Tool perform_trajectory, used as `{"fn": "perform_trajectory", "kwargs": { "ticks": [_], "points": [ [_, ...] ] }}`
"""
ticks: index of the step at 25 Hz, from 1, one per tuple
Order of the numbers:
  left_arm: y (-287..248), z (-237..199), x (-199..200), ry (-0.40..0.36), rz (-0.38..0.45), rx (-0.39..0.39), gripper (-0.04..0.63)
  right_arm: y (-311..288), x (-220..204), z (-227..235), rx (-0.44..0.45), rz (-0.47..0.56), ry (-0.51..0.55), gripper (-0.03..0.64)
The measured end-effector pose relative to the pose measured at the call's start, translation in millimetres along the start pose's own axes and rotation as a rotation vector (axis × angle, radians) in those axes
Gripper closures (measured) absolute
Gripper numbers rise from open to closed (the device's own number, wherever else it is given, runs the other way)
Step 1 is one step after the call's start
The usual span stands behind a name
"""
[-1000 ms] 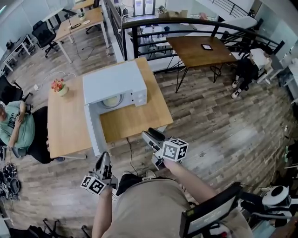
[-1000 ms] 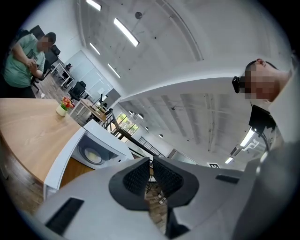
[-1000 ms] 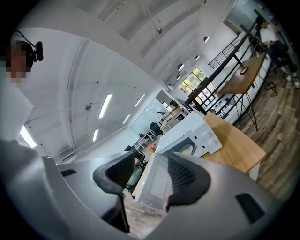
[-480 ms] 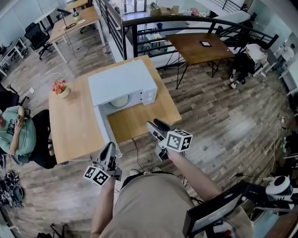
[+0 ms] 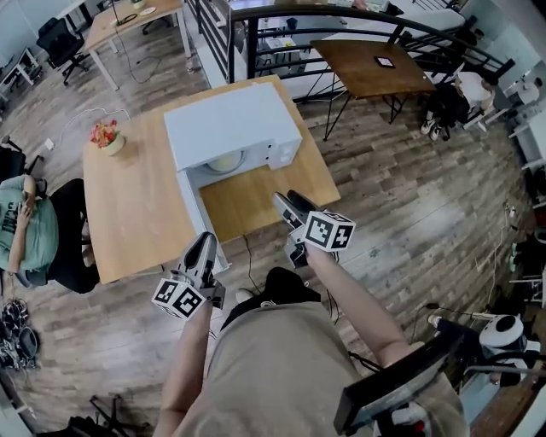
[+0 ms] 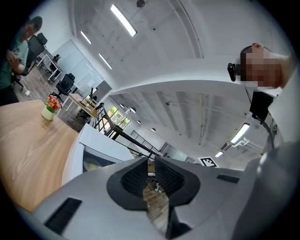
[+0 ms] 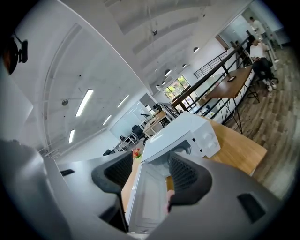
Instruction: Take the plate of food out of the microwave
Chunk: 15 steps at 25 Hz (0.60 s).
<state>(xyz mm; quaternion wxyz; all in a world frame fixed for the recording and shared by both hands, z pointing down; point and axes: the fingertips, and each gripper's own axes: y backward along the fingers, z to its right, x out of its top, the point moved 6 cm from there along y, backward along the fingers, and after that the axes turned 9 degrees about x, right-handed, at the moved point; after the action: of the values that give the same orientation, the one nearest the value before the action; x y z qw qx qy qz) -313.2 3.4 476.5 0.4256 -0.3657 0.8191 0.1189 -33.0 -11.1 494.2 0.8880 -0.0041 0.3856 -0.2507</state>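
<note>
A white microwave (image 5: pixel 232 126) stands on the wooden table (image 5: pixel 136 213), its door (image 5: pixel 201 218) swung open toward me. Inside it lies a pale plate of food (image 5: pixel 226 162), also seen dimly in the left gripper view as the plate (image 6: pixel 92 165). My left gripper (image 5: pixel 205 241) is at the table's near edge beside the door, shut with nothing between its pads (image 6: pixel 151 164). My right gripper (image 5: pixel 287 201) hovers over the table's near right part, apart from the microwave. It is open; its jaws have just been opening, with nothing between them, and frame the door (image 7: pixel 150 197).
A small pot of red flowers (image 5: pixel 106 136) sits at the table's far left. A seated person (image 5: pixel 21 226) is left of the table. A black railing (image 5: pixel 341 17) and a second wooden table (image 5: pixel 375 68) lie beyond. Wood floor surrounds me.
Both grippers have moved forward toward the table; the left one now reaches the door's edge and the right one is over the tabletop. The microwave and plate have not moved.
</note>
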Motion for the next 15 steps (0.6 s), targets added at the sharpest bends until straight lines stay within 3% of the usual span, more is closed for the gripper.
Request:
{"fn": "perform_trajectory", "kwargs": {
  "ticks": [7,15],
  "points": [
    [-26.1,-2.1,0.3,-0.001,-0.009,0.079,0.569,-42.7,3.5,37.5,-0.026,-0.032,-0.015,0.382],
    [-70.7,2.2,-2.2,-0.028,-0.045,0.177,0.548,-107.1,-2.3,115.8,-0.099,-0.131,-0.032,0.382]
  ]
}}
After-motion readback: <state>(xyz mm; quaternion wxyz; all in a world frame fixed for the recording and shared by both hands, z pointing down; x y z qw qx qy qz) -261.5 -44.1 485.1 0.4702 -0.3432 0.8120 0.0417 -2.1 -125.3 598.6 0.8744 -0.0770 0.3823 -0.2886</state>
